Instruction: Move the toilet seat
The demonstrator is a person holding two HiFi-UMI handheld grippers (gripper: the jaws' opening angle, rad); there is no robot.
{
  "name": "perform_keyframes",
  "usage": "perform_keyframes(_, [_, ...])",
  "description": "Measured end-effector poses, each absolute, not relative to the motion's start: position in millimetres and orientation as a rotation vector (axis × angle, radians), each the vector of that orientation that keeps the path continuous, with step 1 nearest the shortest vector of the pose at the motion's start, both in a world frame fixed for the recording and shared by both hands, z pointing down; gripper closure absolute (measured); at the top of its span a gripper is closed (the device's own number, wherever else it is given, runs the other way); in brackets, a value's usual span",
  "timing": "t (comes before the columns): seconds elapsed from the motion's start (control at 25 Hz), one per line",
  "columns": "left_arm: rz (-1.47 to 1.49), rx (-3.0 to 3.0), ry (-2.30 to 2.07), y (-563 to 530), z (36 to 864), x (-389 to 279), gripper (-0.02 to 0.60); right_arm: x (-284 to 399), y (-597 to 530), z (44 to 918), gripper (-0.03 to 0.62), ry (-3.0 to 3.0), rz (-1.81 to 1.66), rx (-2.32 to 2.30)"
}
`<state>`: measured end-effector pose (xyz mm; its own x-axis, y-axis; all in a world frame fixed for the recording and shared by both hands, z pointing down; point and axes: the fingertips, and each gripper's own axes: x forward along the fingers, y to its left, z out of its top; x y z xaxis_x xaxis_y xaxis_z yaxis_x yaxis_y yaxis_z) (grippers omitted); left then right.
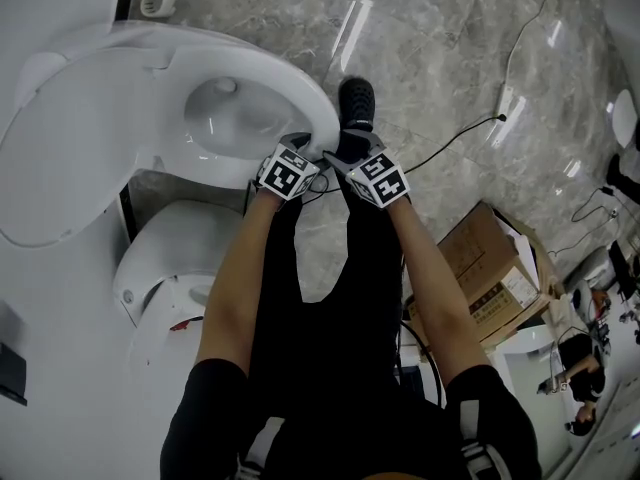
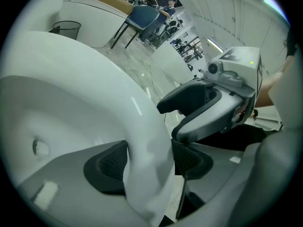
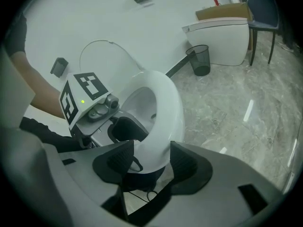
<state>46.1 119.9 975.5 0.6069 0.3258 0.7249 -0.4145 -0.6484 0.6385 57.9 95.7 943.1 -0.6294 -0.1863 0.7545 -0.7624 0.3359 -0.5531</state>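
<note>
The white toilet seat (image 1: 290, 73) lies over the bowl, and its lid (image 1: 50, 168) stands raised at the left. Both grippers meet at the seat's front rim. My left gripper (image 1: 305, 148) straddles the rim of the toilet seat (image 2: 94, 93). In the left gripper view the left gripper (image 2: 149, 162) stands wide, and its pads (image 2: 189, 160) do not clearly press the rim. My right gripper (image 1: 340, 153) is beside it. In the right gripper view the right gripper (image 3: 151, 162) has both pads against the seat (image 3: 165, 108).
A second white toilet (image 1: 170, 258) stands close to my left leg. My shoe (image 1: 356, 103) rests on the marble floor by the bowl. Cables (image 1: 450, 148) cross the floor, and a cardboard box (image 1: 490, 268) sits at the right. A mesh bin (image 3: 200, 59) stands by the far wall.
</note>
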Motion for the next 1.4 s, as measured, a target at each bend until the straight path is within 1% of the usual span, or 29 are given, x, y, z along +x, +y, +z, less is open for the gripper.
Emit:
perform_keyframes(0.48, [1.064,1.988,-0.037,118.8,962.7,45.6,0.293,55.6,98.5,925.3,0.37,-2.025,1.321,0.839])
perform_keyframes(0.56, [1.054,1.988,-0.031,118.7,956.2,45.8,0.291,57.4,98.8,920.0,0.365,-2.022,1.319,0.844])
perform_keyframes(0.76, [1.004,1.989,0.003,120.8,927.9,47.4,0.29,63.3,96.0,904.7,0.329,-1.992,1.372,0.94])
perform_keyframes(1.12, [0.918,1.971,0.043,116.9,874.9,40.1,0.291,49.2,81.4,868.6,0.332,-1.991,1.586,0.942])
perform_keyframes(1.16, [0.91,1.968,0.047,116.5,869.5,40.1,0.291,48.9,80.4,864.3,0.335,-1.989,1.576,0.935])
perform_keyframes(1.24, [0.897,1.964,0.048,115.6,858.5,37.8,0.29,46.8,79.6,852.8,0.367,-2.002,1.57,0.92])
perform_keyframes(1.28, [0.89,1.966,0.044,115.3,853.1,36.1,0.288,45.0,79.6,845.7,0.35,-2.017,1.593,0.909])
perform_keyframes(1.32, [0.884,1.969,0.036,114.4,848.1,34.5,0.286,43.6,78.8,838.9,0.351,-2.03,1.627,0.899])
perform_keyframes(1.36, [0.879,1.973,0.026,112.7,843.4,33.0,0.282,42.8,76.8,833.1,0.361,-2.036,1.658,0.89])
perform_keyframes(1.4, [0.876,1.975,0.014,110.6,838.6,31.6,0.281,42.6,74.3,828.5,0.394,-2.034,1.674,0.884])
